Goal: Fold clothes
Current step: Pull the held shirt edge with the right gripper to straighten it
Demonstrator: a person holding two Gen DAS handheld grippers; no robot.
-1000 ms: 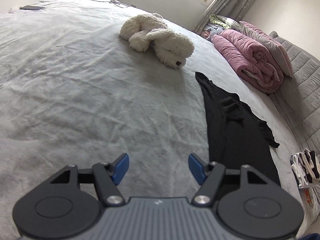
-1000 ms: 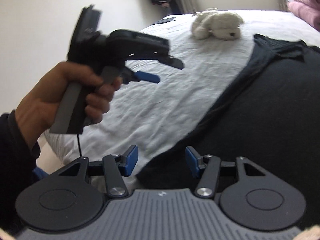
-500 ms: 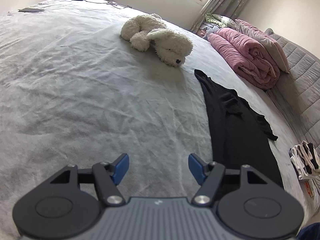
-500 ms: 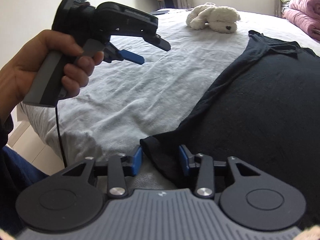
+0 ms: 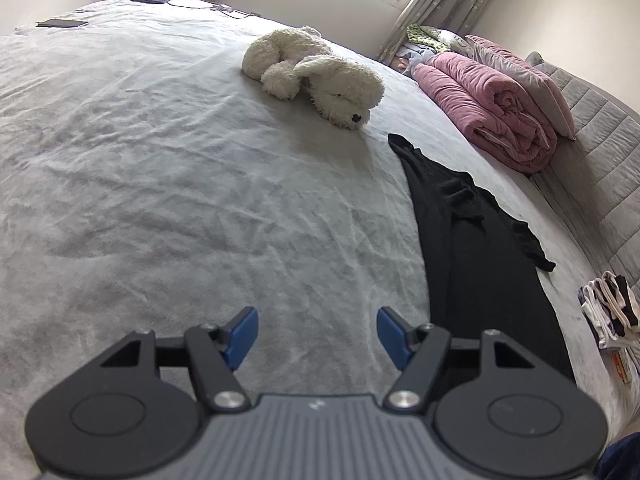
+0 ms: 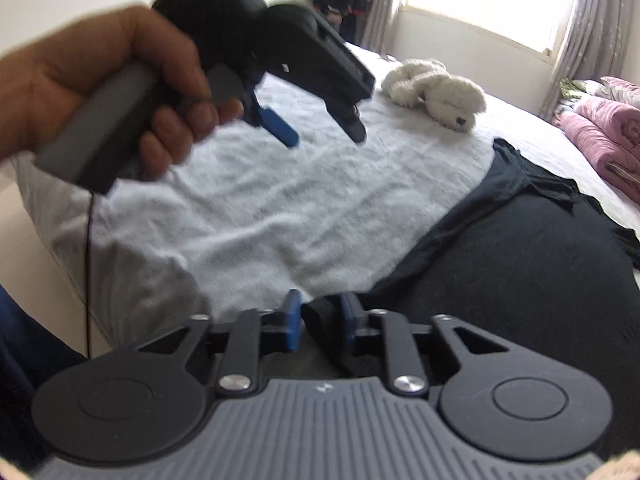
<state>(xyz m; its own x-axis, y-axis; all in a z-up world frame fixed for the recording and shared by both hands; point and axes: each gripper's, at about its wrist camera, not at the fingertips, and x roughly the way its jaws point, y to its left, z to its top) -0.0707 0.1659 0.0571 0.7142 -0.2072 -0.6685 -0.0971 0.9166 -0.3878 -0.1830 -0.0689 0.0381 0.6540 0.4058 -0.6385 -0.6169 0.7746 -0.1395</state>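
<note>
One black garment lies spread on the bed, and its near corner sits between the blue pads of the right gripper at the bottom centre of the right view. The jaws are narrow there, pinching that bunched corner of cloth. From the pinch the garment runs up and to the right across the frame toward the pink quilt.

In the left view the garment runs as a long dark strip down the right side of the frame, just right of the left gripper. That gripper hangs above bare sheet with its jaws wide and nothing between the pads; the cloth passes beside the right pad, apart from it.

The right view shows the left gripper at upper left, held in a hand, blurred, so its height above the sheet is hard to judge.

Counted: two grippers, one garment, one white plush dog at upper centre, one rolled pink quilt, one small stack of folded clothes at the right edge.
</note>
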